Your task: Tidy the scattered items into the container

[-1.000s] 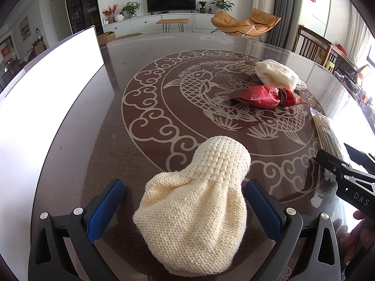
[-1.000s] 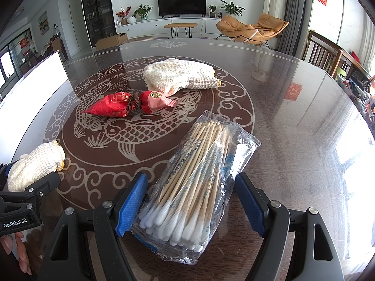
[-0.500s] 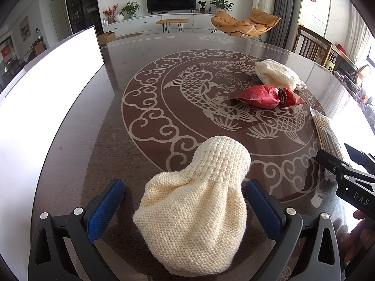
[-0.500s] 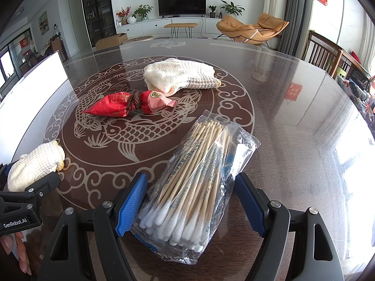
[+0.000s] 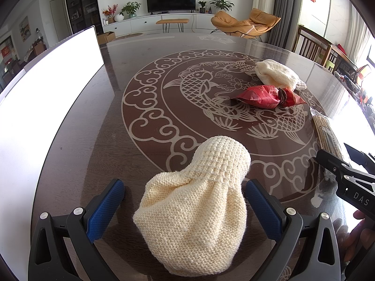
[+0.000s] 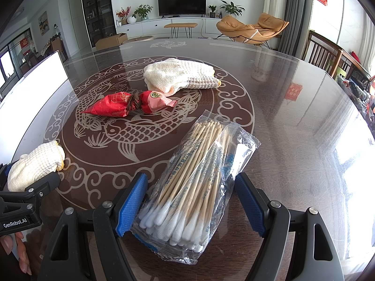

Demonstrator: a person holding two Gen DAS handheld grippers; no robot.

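1. Behind the bench (image 5: 77, 140) a living room is seen, with a television (image 6: 181, 4) on the far wall and an orange lounge chair (image 6: 253, 29).
2. Dark and glossy, the bench is patterned with a ring of scrolls around fish, and a white container (image 5: 46, 89) is set along its left edge.
3. Between the pads of the left tongs (image 5: 185, 207) a cream knitted glove (image 5: 194, 210) is seen lying on the bench; the jaws are spread wide, the right pad just beside the knit, the left one apart from it.
4. A clear bag of swabs (image 6: 199, 187) is framed by the right tongs (image 6: 191, 202), held wide; a gap is seen at the right pad, while the left pad is just beside the plastic.
5. A second glove (image 6: 180, 76) is laid at the far side of the pattern.
6. Just in front of it a red packet (image 6: 126, 106) is found, tied at the middle.
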